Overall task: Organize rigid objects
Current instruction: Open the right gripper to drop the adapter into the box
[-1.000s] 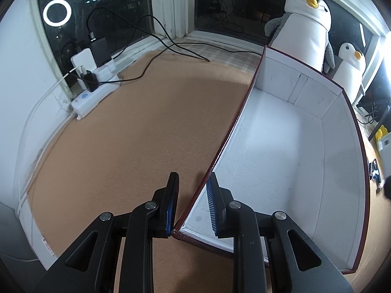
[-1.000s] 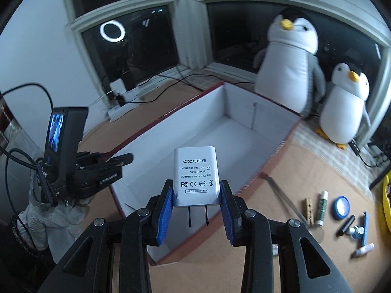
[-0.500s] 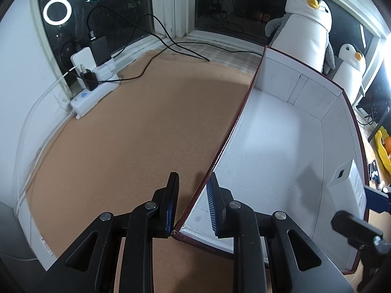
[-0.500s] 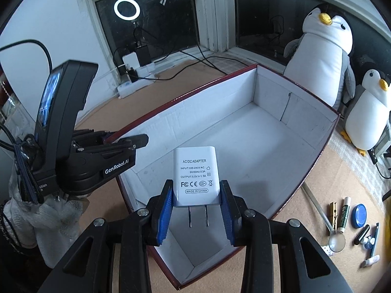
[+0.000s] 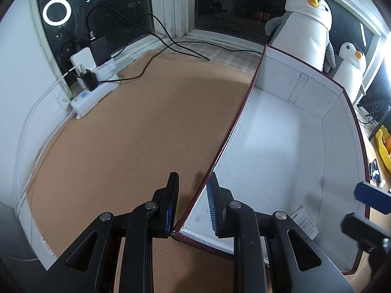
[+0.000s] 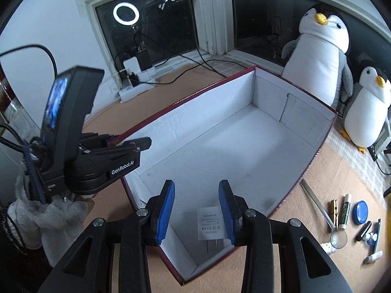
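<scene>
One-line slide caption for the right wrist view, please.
Right gripper jaws open above the white adapter lying in the box; left gripper straddles the box's wall.

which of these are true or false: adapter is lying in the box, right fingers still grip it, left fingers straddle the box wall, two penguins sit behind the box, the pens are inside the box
1. The white adapter lies on the floor of the box. True.
2. The right gripper still grips the adapter. False: its fingers stand apart above it, not touching.
3. The left gripper straddles the box wall. True.
4. Two plush penguins sit beyond the box. True.
5. The pens are inside the box. False: they lie outside on the brown surface.
</scene>
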A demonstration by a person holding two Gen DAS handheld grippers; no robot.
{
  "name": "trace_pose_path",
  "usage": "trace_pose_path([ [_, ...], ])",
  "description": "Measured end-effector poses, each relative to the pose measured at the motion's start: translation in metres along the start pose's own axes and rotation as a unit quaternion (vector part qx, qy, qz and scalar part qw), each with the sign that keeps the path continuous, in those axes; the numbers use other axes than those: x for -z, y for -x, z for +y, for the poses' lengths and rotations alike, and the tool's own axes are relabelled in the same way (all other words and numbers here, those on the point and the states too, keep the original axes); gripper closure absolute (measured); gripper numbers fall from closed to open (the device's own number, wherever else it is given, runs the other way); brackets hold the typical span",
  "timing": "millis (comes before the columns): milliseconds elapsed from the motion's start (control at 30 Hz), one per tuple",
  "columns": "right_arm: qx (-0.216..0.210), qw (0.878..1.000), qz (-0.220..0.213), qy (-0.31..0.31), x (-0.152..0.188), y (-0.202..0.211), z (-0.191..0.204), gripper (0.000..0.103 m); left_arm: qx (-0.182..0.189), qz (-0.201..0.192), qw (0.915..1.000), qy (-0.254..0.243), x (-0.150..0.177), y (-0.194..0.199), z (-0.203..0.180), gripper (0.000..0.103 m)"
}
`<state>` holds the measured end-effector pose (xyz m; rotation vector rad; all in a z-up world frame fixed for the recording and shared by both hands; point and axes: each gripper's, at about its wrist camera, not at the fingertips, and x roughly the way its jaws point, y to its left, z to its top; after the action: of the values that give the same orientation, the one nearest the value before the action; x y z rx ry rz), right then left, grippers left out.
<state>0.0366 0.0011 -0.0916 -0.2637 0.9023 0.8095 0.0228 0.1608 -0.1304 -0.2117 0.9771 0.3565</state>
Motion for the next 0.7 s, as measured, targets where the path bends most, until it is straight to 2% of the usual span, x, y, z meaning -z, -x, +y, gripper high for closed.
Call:
trace_pose_path([
  [167, 0.001, 0.999, -0.021, -0.034, 0.007, 0.024, -0.019, 0.069, -0.003, 0.003, 1.0, -0.004, 0.0, -0.001, 0.0, 0.081],
  [367, 0.033, 0.995, -0.036, -0.091, 0.027, 0.053, -0.066, 0.065, -0.01, 0.01, 0.9998, -0.014, -0.001, -0.002, -0.003, 0.081],
  [700, 0.116, 0.972, -0.025, -0.202, 0.086, 0.087, -0.174, 0.065, -0.027, 0.02, 0.999, -0.031, -0.003, -0.004, -0.008, 0.08],
])
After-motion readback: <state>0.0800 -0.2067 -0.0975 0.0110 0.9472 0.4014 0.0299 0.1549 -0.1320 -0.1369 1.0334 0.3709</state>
